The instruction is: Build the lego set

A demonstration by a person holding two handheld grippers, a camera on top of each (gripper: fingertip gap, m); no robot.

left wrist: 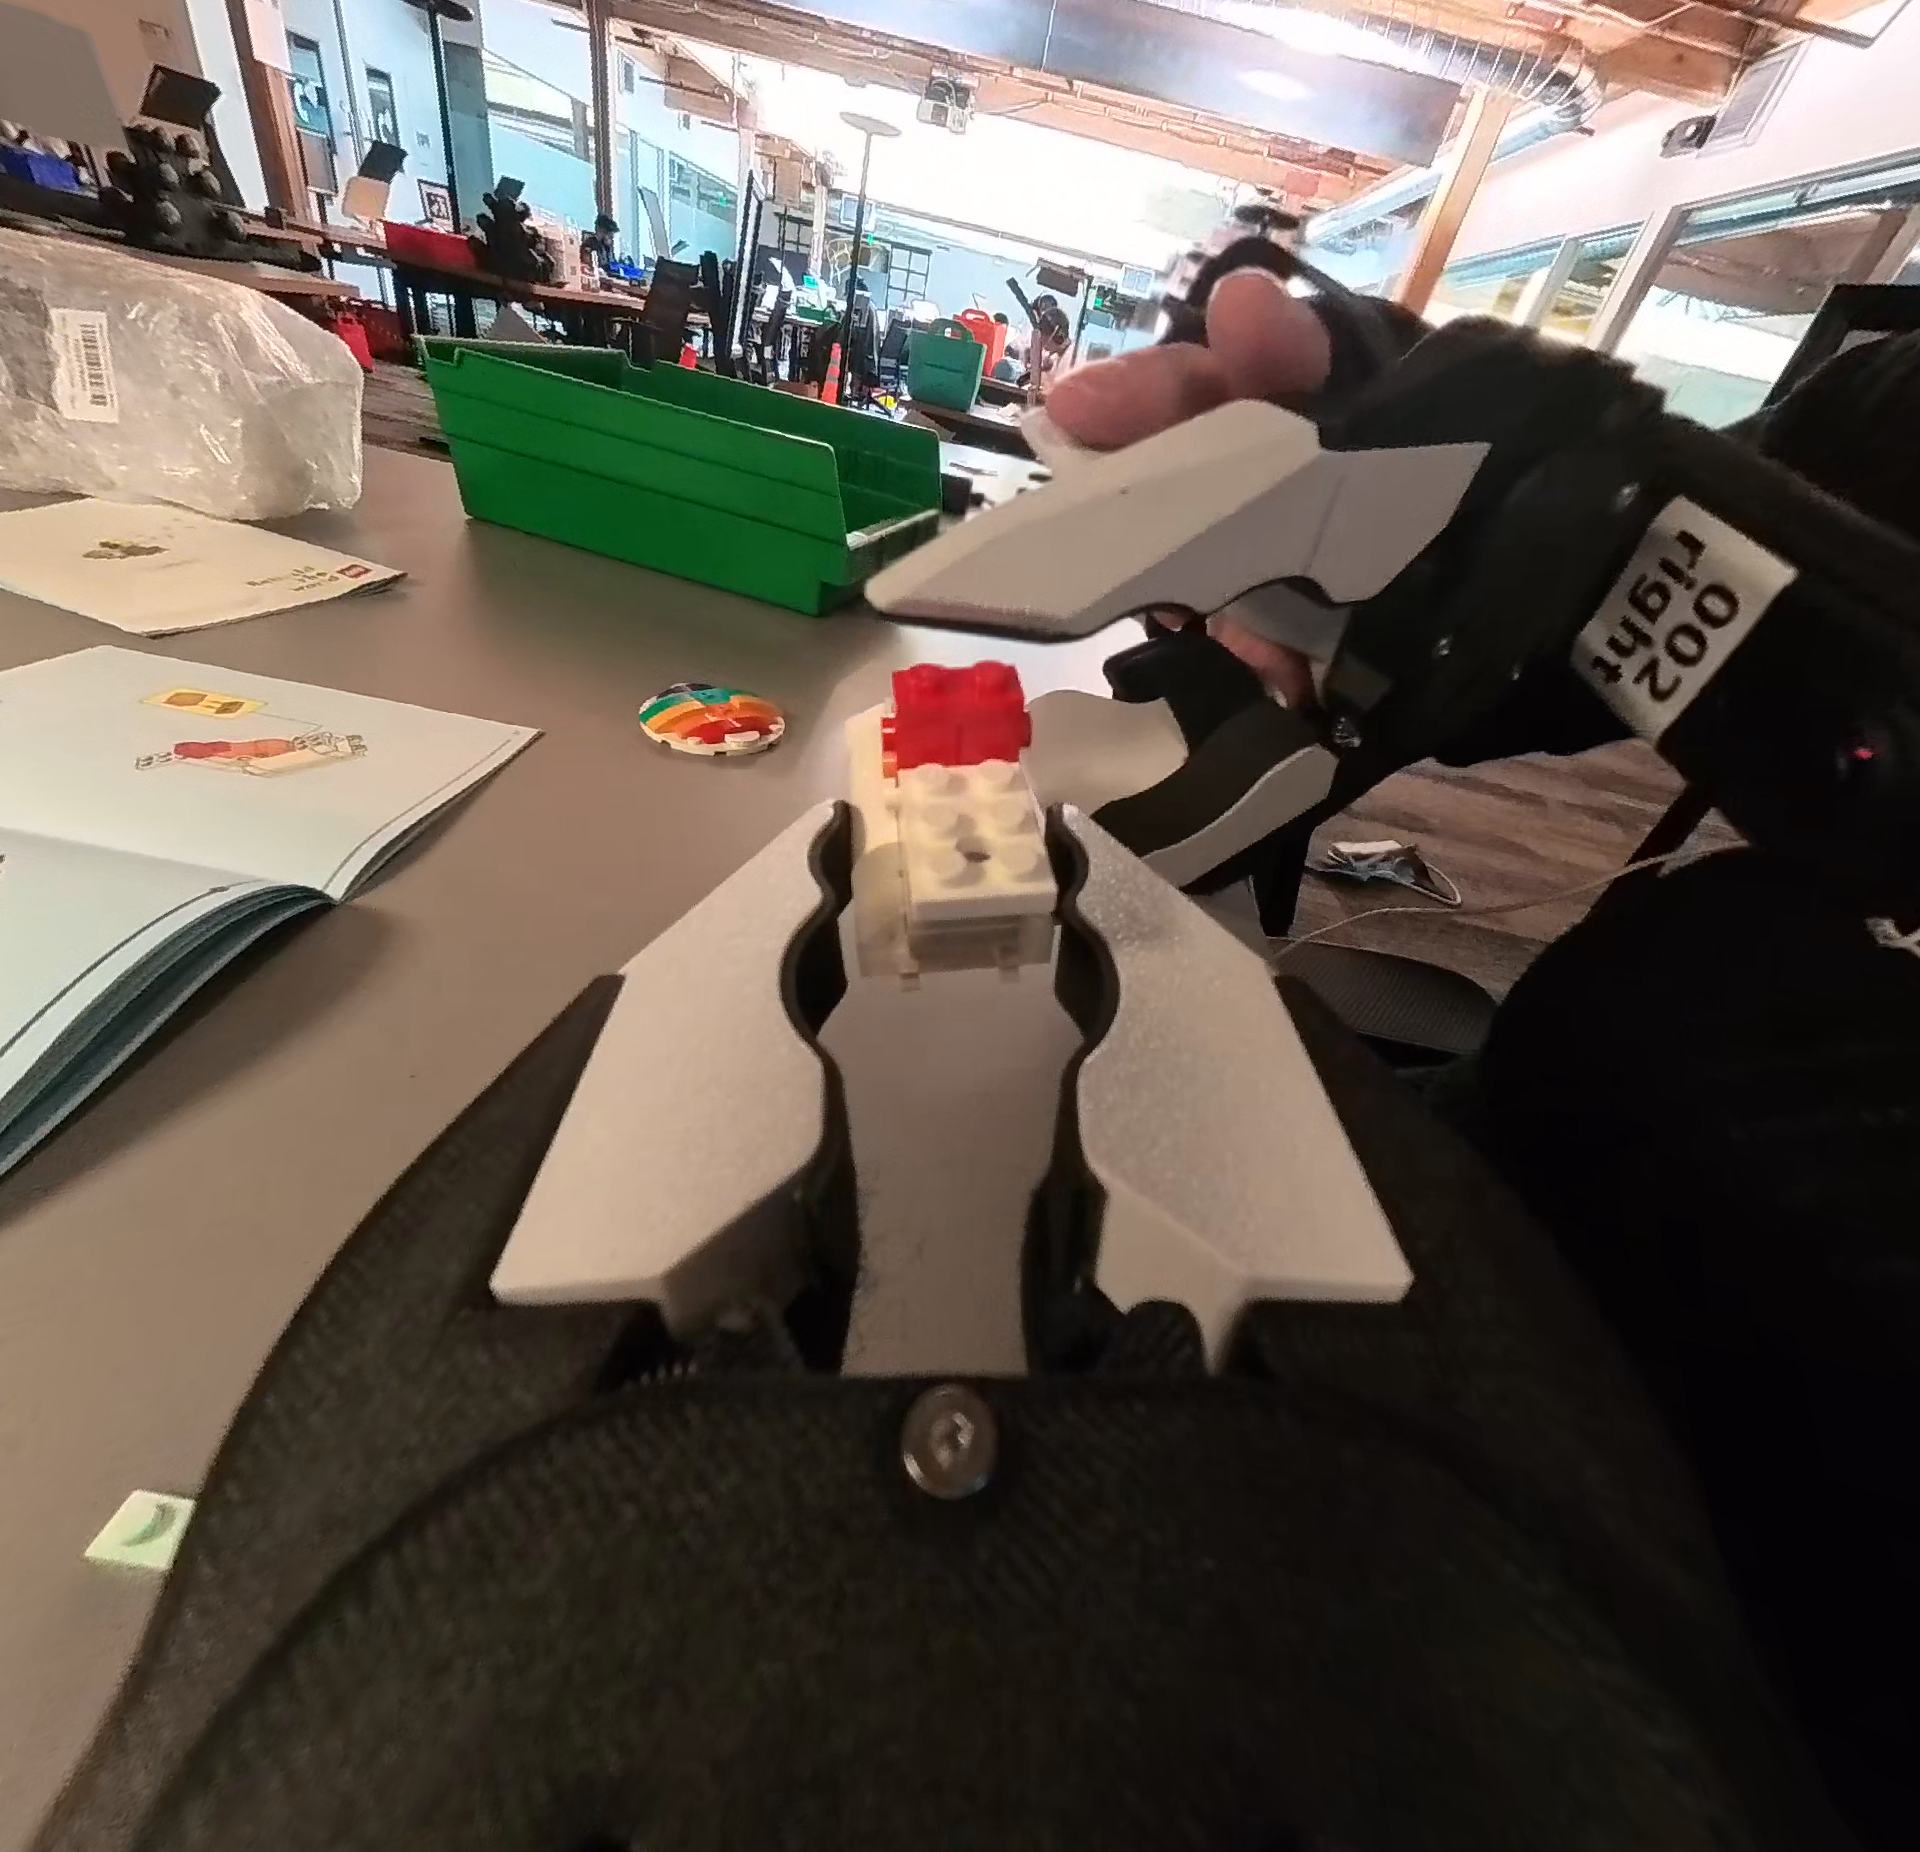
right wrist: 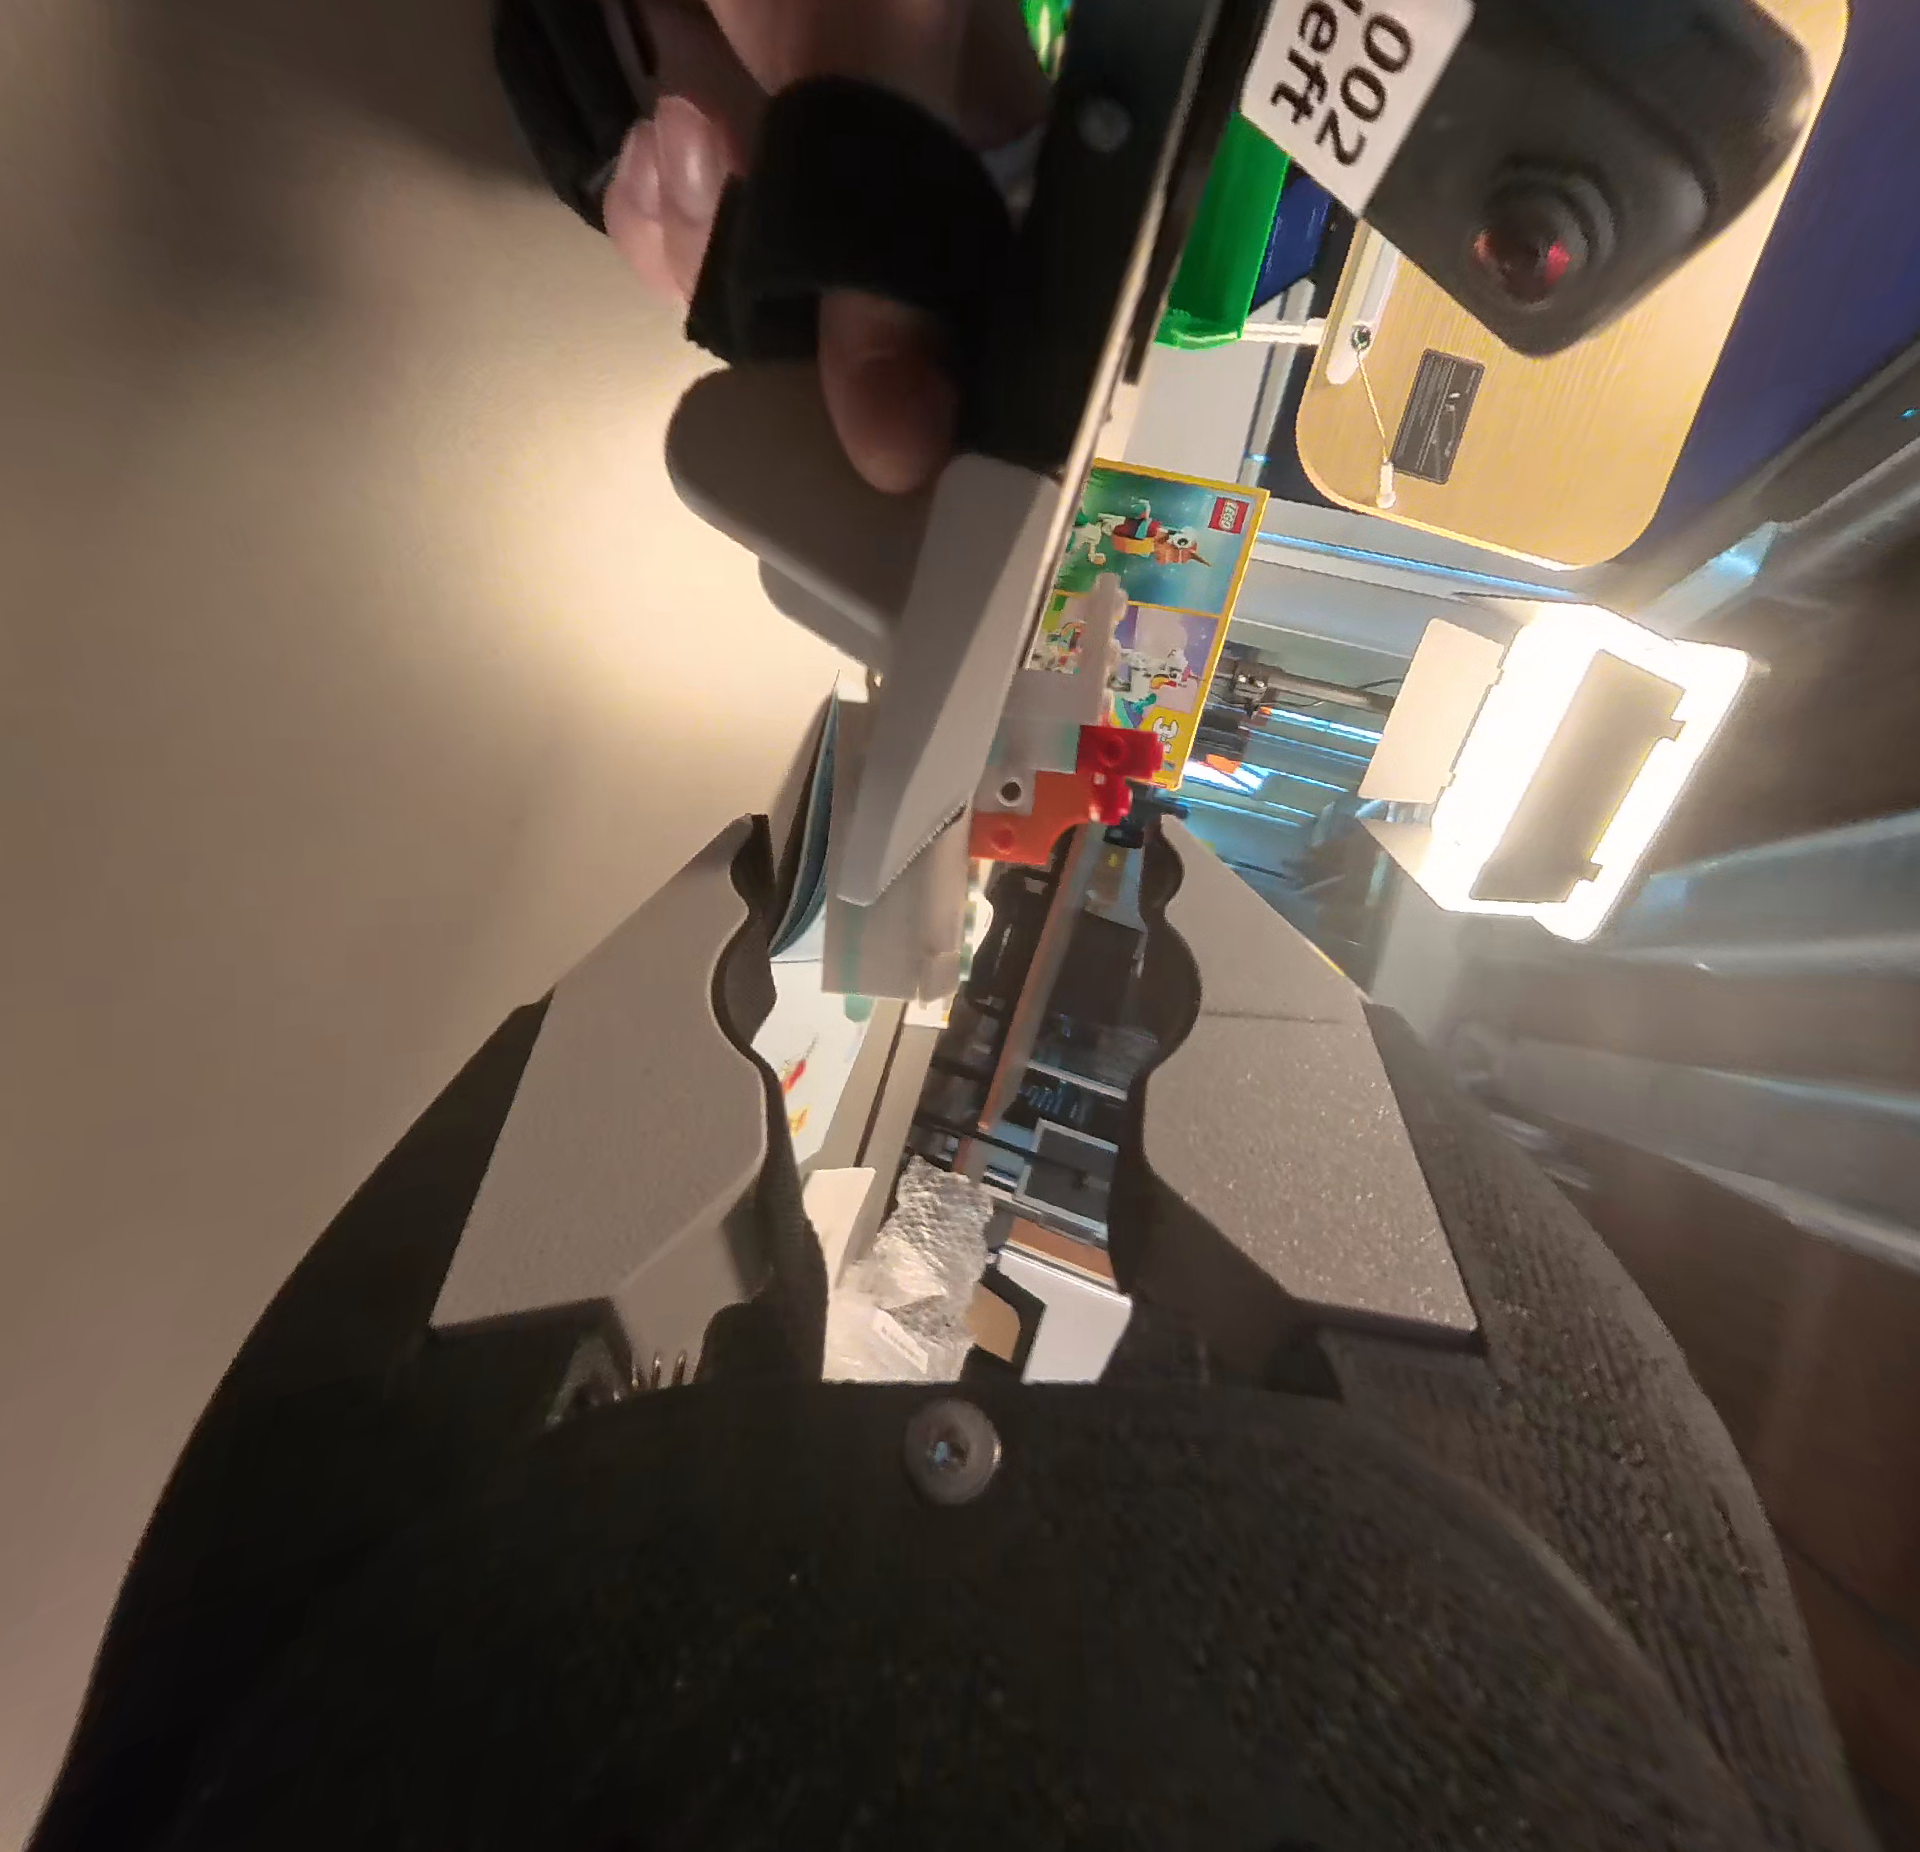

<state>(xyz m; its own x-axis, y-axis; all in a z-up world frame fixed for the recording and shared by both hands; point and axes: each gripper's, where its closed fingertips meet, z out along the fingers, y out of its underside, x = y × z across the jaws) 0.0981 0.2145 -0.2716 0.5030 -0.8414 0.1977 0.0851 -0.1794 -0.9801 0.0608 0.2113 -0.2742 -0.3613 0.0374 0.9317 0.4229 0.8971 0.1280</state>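
Note:
My left gripper [left wrist: 951, 867] is shut on a small lego assembly [left wrist: 971, 846]. It grips the white studded plate end, and red bricks [left wrist: 956, 716] sit at the far end, above the grey table [left wrist: 623, 971]. My right gripper [left wrist: 992, 706] comes in from the right, open and empty, with one finger above the red bricks and one beside them. In the right wrist view, my right gripper [right wrist: 961, 846] is open. The assembly hangs just past its tips, showing red bricks [right wrist: 1117, 758] and an orange part [right wrist: 1023, 815]. A left gripper finger [right wrist: 935, 711] covers its white part.
A green bin [left wrist: 675, 483] stands behind the assembly. An open instruction booklet [left wrist: 208, 815], a second booklet [left wrist: 187, 566] and a plastic-wrapped bundle [left wrist: 156, 379] lie at the left. A round rainbow disc [left wrist: 712, 716] lies by the assembly. The lego box [right wrist: 1164, 597] stands beyond.

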